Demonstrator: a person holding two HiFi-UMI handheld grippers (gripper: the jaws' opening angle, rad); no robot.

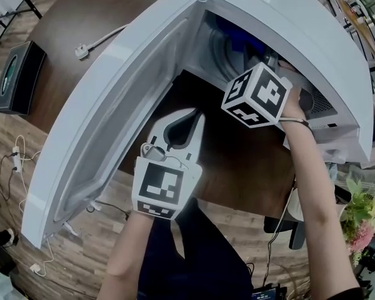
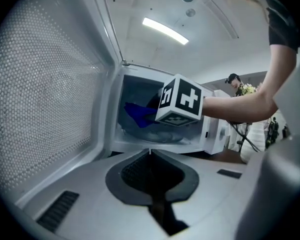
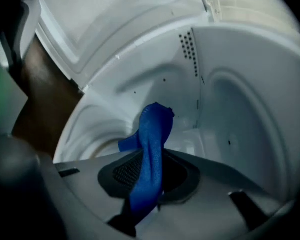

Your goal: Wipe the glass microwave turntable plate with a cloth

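My right gripper (image 3: 152,156) reaches into the open white microwave (image 1: 287,24), shut on a blue cloth (image 3: 152,149) that stands up between its jaws. In the head view only its marker cube (image 1: 261,95) and the hand behind it show; a bit of the cloth (image 1: 237,39) is visible deep in the cavity. The glass turntable plate (image 2: 157,136) lies on the cavity floor under the cloth (image 2: 139,115), and its curved rim (image 3: 92,134) shows low on the left. My left gripper (image 1: 195,116) hangs in front of the microwave, shut and empty, pointing at the cavity.
The microwave door (image 1: 106,124) stands swung wide to the left, close beside my left gripper. The microwave sits on a dark brown table (image 1: 237,167). A white plug (image 1: 81,52) and a black box (image 1: 19,77) lie at the far left. Flowers (image 1: 362,220) stand at the right.
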